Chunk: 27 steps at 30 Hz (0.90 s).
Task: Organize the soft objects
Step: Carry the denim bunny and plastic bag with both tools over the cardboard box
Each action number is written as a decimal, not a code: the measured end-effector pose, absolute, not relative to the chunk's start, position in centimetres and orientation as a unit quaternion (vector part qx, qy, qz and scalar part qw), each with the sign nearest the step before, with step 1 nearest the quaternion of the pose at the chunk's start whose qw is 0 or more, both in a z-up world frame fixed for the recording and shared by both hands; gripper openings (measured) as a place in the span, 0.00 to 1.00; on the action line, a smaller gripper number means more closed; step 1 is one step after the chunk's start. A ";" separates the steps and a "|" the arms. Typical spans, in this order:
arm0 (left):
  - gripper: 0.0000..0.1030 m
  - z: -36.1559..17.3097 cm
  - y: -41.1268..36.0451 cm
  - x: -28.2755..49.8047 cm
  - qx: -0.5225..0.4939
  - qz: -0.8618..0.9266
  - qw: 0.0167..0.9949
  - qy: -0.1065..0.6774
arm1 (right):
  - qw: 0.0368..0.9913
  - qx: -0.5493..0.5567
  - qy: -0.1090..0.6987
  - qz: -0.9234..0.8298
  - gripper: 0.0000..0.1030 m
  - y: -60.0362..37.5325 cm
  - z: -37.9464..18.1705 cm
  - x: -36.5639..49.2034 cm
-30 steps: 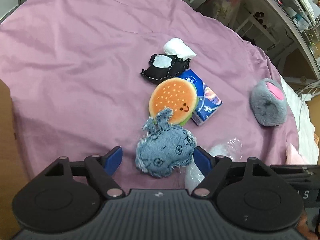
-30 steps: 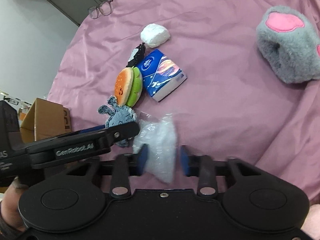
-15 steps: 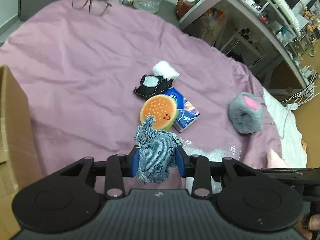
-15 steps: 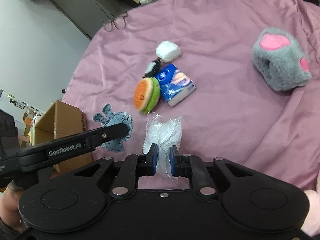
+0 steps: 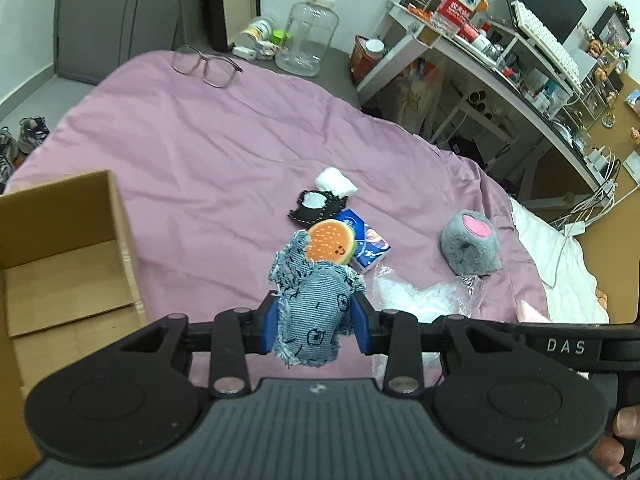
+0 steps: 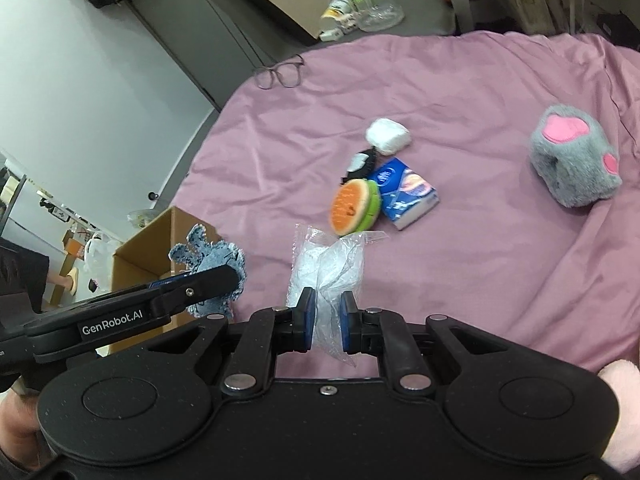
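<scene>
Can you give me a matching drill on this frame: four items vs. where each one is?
Items:
1. denim plush
2. clear plastic bag
3. burger plush
4. glasses

Places:
A. far edge of the purple sheet
B. between the right gripper fingers
C. on the sheet, against the blue tissue pack
D. between the left gripper fingers, lifted near the cardboard box

Pairs: 1-D, 2-B, 3-C, 4-A
</scene>
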<state>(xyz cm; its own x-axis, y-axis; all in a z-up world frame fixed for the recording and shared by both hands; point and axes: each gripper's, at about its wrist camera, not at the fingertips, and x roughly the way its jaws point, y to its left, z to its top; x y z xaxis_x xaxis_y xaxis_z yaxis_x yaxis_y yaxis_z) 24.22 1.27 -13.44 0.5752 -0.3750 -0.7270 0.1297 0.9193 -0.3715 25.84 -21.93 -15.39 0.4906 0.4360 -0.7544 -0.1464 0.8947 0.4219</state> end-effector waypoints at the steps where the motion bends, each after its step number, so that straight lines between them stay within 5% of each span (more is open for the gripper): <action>1: 0.35 -13.3 1.6 24.0 -0.140 -0.142 0.877 0.437 | 0.851 0.152 0.472 0.173 0.13 -21.6 -15.2 25.7; 27: 0.36 -13.3 14.4 22.2 -0.139 -0.055 0.894 0.421 | 0.863 0.059 0.461 0.199 0.13 -9.6 -13.3 25.9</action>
